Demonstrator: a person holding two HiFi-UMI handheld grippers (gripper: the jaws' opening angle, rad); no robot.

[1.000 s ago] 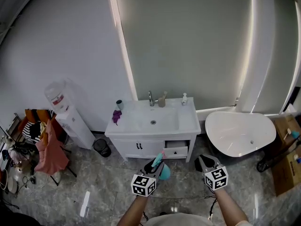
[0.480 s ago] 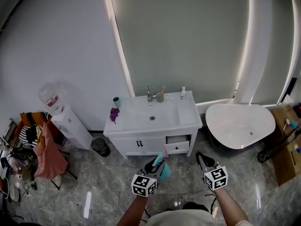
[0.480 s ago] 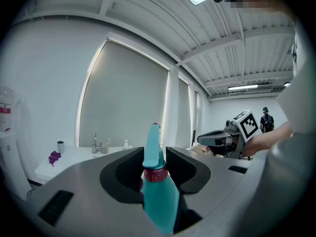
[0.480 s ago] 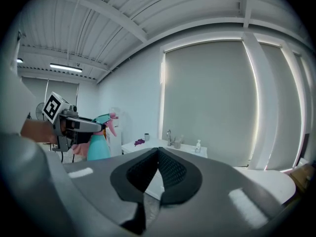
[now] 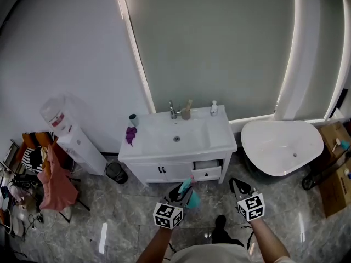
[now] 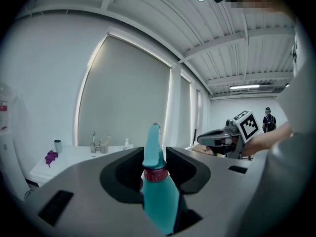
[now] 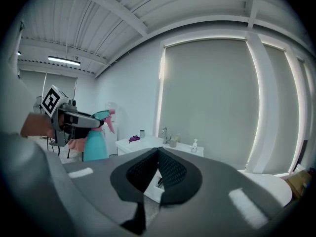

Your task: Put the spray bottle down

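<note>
The jaws of our left gripper (image 6: 154, 154) are pinched on the neck of the teal spray bottle (image 6: 160, 196), one pad on each side just at its red collar. Between the pads the bottle's long axis runs from six to twelve o'clock: it stands upright, spray head above the jaws and body hanging below them. From the right gripper view we see the same bottle (image 7: 96, 142) upright, its pink trigger turned toward the vanity.

Our right gripper (image 7: 158, 152) has its jaws pressed together with nothing between them. In the head view it (image 5: 237, 186) sits at three o'clock of the left gripper (image 5: 180, 193), close by and level with it, so the left hand alone carries the bottle (image 5: 192, 199).

The relation that matters is bottle to vanity top (image 5: 219, 138). The counter lies at twelve o'clock of the left jaws, well apart, with tiled floor (image 5: 126, 218) between us and the cabinet front. The basin (image 5: 176, 139) takes the middle of the counter, with bare flat rim on either side. The bathtub (image 5: 282, 147) lies at about two o'clock.

Both forearms reach forward side by side, grippers pointing a little below level. We judge the bottle must travel on toward twelve o'clock, staying upright, before the jaws can part.
</note>
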